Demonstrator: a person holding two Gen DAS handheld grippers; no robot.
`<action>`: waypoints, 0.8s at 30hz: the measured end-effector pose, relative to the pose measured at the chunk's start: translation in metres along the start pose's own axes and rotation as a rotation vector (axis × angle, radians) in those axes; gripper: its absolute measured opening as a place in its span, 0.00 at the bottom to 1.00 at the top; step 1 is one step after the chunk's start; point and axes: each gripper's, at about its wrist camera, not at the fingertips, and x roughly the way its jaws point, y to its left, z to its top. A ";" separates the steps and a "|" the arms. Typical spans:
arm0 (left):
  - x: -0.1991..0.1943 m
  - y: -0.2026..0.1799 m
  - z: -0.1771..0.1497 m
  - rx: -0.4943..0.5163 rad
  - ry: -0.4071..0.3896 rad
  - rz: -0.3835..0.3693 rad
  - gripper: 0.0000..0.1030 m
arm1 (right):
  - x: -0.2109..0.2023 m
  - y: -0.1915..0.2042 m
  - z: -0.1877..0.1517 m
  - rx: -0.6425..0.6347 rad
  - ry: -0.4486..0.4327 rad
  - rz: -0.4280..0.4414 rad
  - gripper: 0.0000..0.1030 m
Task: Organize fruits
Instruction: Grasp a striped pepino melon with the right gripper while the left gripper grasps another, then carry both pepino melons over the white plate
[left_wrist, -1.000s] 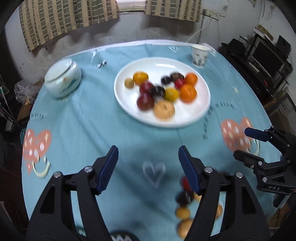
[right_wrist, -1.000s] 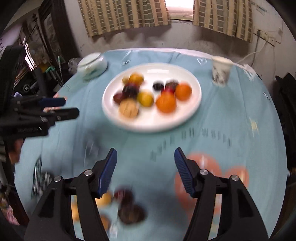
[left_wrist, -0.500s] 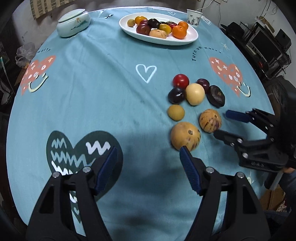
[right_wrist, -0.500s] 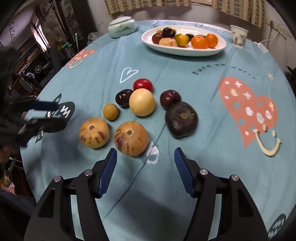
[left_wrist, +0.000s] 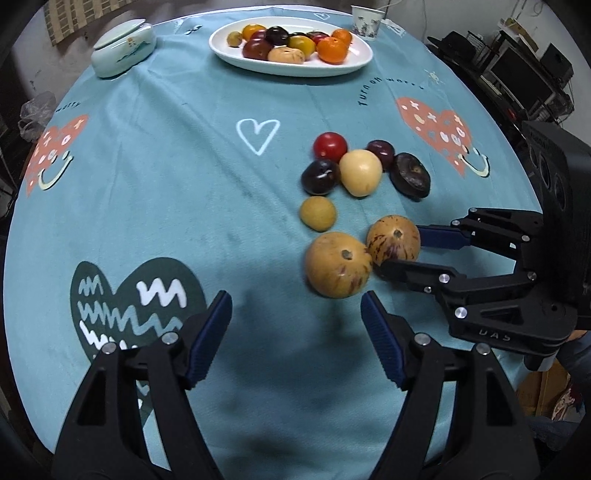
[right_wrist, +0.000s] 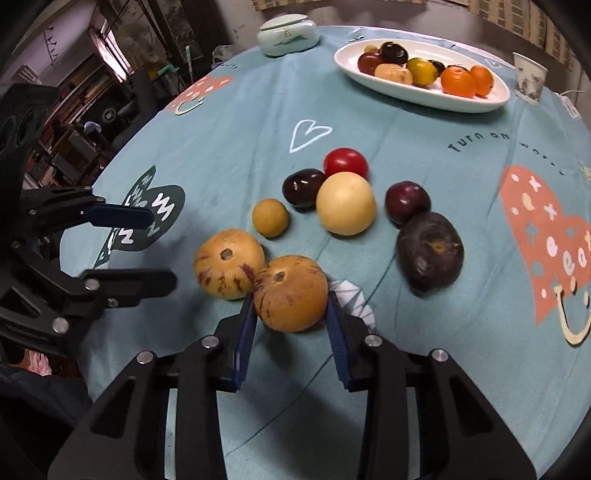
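Note:
Several loose fruits lie on the teal tablecloth: two streaked pepino melons, a small tan fruit (right_wrist: 270, 217), a pale yellow fruit (right_wrist: 346, 208), a red tomato (right_wrist: 345, 163), two dark plums and a dark purple passion fruit (right_wrist: 429, 256). My right gripper (right_wrist: 291, 312) has its blue pads against both sides of the nearer pepino melon (right_wrist: 290, 292), also seen in the left wrist view (left_wrist: 393, 240). The other pepino melon (left_wrist: 338, 269) touches it. My left gripper (left_wrist: 295, 325) is open and empty, just short of that melon. A white plate (left_wrist: 354, 61) of fruit stands at the far side.
A lidded ceramic jar (left_wrist: 122, 48) stands at the far left and a paper cup (left_wrist: 365, 22) behind the plate. Shelves and electronics surround the round table (left_wrist: 155, 177). The table edge is close behind both grippers.
Both grippers pulled back from the plate to the loose fruit pile. The right gripper then advanced and closed around the nearer pepino melon; the left gripper moved closer to the other one.

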 end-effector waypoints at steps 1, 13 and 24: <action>0.001 -0.002 0.001 0.007 0.000 -0.001 0.72 | -0.003 -0.003 -0.002 0.018 -0.006 0.008 0.36; 0.032 -0.025 0.018 0.039 0.015 0.002 0.72 | -0.039 -0.025 -0.037 0.178 -0.057 0.006 0.36; 0.038 -0.025 0.018 0.032 0.030 -0.003 0.45 | -0.037 -0.013 -0.047 0.174 -0.031 0.020 0.36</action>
